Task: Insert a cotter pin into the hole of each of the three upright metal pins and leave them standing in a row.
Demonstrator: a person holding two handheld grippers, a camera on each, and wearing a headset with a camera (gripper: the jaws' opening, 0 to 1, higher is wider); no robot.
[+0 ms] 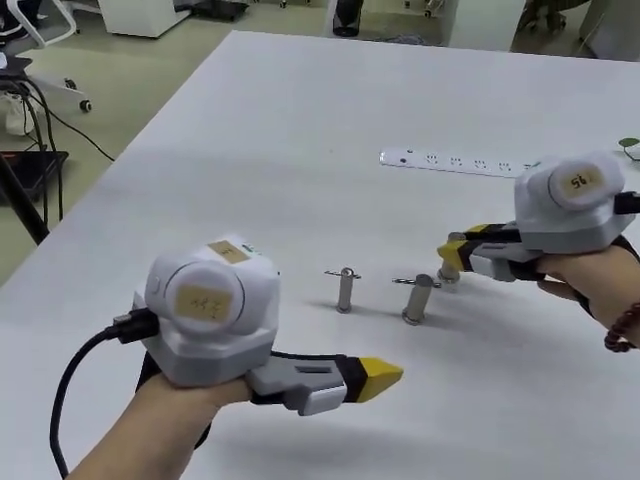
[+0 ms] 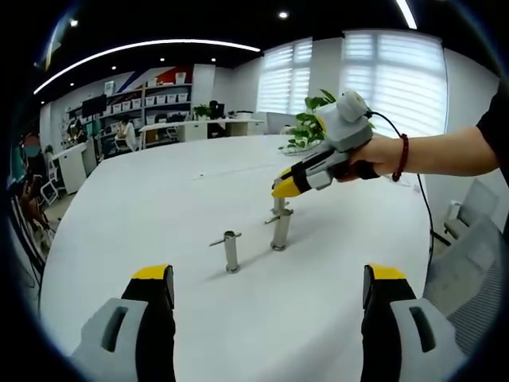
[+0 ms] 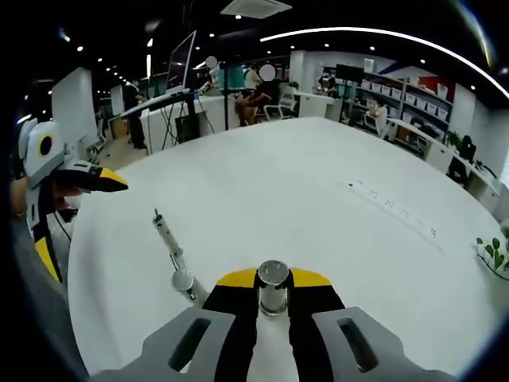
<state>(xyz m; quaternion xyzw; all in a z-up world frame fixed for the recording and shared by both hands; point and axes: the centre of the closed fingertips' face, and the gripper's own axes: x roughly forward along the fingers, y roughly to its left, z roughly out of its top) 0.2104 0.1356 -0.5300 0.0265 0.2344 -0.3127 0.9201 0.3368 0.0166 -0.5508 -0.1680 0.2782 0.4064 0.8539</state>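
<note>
**Seat the third pin square, then let go softly**

Right gripper closed narrow on the third pin, yellow tips hugging the shaft just under its flat head. Base on or just above the white table (cannot tell which from these angles). Left gripper spread wide, holding nothing, low at 7 o'clock of the row. Two more stand free: the first pin and, at its 3 o'clock, the middle pin, each with a cotter pin crosswise through the top. Held pin near the middle one, at about 2 o'clock of it, not touching.

Cannot tell whether the held pin carries its own cotter pin, with the hole hidden by the jaws, so check that first. If bare, grip lower on the shaft, turn the hole toward 9 o'clock, and feed from the left side without nudging the middle pin.

For the placing, probably the step in hand:
- Hold the shaft plumb; judge tilt from the right gripper view, where the head should sit centred between the tips.
- Slide toward 3 o'clock of the middle pin, matching the gap between the other two, so the row reads straight.
- Set the base flat before easing the jaws apart.
- Open evenly and back straight out toward 3 o'clock, clear of the power strip at 12.

Likely failure: a dragging tip tipping this narrow, top-heavy pin into its neighbour.
</note>
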